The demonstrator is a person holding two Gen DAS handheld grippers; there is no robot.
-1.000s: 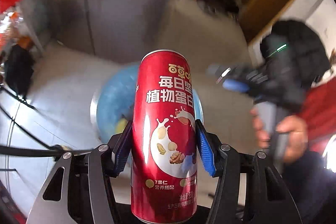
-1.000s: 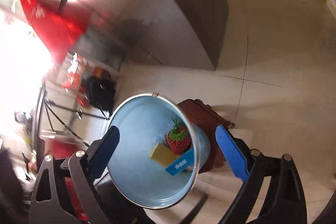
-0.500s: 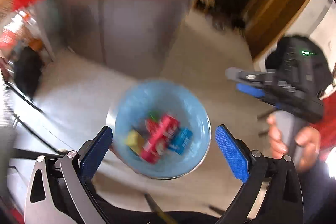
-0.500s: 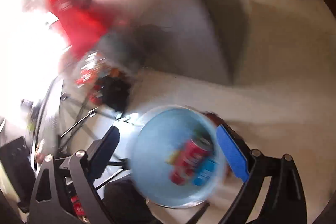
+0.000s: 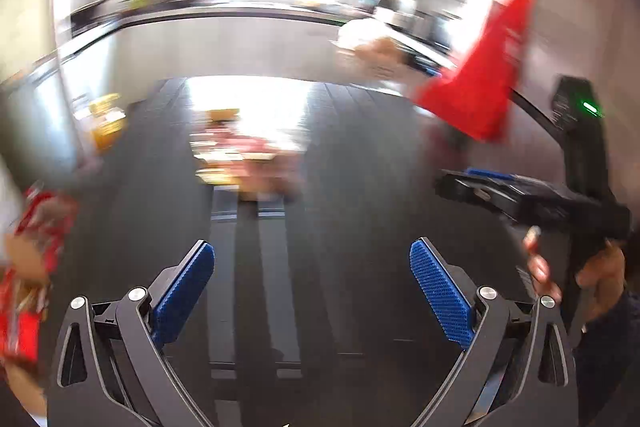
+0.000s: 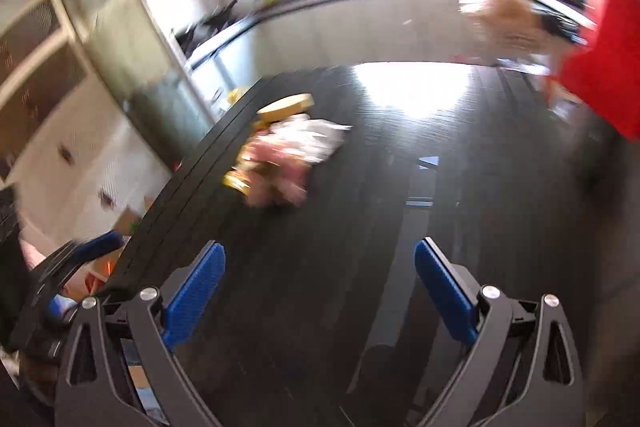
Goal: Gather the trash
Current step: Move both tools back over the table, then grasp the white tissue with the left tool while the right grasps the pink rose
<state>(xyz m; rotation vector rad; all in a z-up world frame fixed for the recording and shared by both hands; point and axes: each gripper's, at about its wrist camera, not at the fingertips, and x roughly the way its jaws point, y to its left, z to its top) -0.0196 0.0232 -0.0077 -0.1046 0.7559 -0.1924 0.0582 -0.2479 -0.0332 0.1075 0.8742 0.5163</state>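
Note:
Both views are motion-blurred. A heap of trash (image 5: 240, 157), pink, white and yellow wrappers, lies on a dark slatted table (image 5: 340, 187); it also shows in the right wrist view (image 6: 288, 151) near the table's left edge (image 6: 176, 187). My left gripper (image 5: 312, 279) is open and empty above the table, short of the heap. My right gripper (image 6: 320, 287) is open and empty; it shows in the left wrist view (image 5: 476, 183) at the right, held by a hand. The blue bucket and red can are out of view.
A red cloth (image 5: 480, 75) hangs at the table's far right and also shows in the right wrist view (image 6: 604, 67). Red snack packets (image 5: 28, 267) sit at the left. A yellow item (image 5: 106, 123) lies at the far left. A counter (image 5: 240, 39) runs behind.
My left gripper opened and dropped the red can into the blue bucket. Both grippers then swung up from the bucket on the floor to face the dark table and the trash heap.

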